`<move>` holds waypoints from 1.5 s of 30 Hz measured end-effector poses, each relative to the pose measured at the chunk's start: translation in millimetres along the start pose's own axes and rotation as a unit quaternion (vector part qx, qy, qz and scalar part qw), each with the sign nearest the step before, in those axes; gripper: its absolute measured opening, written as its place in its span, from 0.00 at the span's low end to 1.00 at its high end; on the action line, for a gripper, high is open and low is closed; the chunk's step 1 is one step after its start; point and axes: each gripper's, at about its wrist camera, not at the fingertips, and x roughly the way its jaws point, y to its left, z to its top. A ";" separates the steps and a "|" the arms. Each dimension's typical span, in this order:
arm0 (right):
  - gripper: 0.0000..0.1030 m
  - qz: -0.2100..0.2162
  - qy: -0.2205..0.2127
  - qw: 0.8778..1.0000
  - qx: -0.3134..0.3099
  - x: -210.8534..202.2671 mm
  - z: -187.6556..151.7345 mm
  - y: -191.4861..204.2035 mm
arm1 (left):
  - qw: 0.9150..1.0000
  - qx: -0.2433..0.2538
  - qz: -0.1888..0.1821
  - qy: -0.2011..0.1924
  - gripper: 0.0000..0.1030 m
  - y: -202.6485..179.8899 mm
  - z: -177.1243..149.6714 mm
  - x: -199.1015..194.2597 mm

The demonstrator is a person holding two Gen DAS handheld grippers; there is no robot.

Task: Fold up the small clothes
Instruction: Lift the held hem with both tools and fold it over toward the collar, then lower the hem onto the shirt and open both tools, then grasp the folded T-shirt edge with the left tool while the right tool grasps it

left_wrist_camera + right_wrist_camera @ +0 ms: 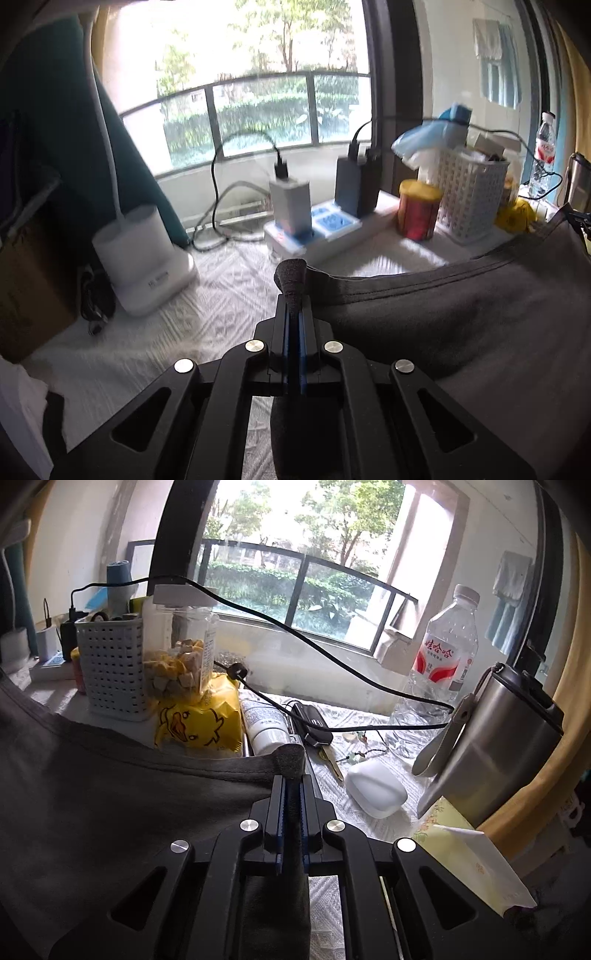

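Here, both grippers are clamped on the same dark grey garment (461, 306), one at each end of its stitched upper hem. The left gripper (293, 291) has its jaws pressed together with a bunched corner of the fabric pinched between the pads; the cloth spreads to the right of it. The right gripper (291, 768) is likewise closed tight on the opposite corner, with the garment (110, 782) spreading to its left. Between the two grippers the hem runs as a taut, slightly curved edge, and the fabric is held raised above the worktop (207, 302), which carries a white textured cover.

Behind the hem, in the left view: a white appliance base (144, 258), a power strip (332, 229) with chargers plugged in, a red tin with yellow lid (419, 210) and a white lattice basket (472, 192).

In the right view: a yellow snack pack (199, 720), a clear jar (181, 650) of snacks, a water bottle (443, 664), a steel flask (498, 738) and a white earbud case (375, 788).
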 end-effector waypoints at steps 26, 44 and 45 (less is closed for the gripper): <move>0.07 -0.001 -0.049 0.995 0.088 -109.3 -21.8 -15.6 | 0.998 -0.055 0.009 -0.036 0.52 20.1 6.0 -80.8; 0.45 0.037 0.007 0.987 0.154 -179.1 -119.4 -44.5 | 0.995 -0.092 -0.011 0.032 0.53 -9.4 -110.5 -167.6; 0.45 0.038 0.012 0.987 0.158 -182.1 -124.9 -44.4 | 0.995 -0.095 -0.013 0.037 0.53 -10.4 -116.0 -169.7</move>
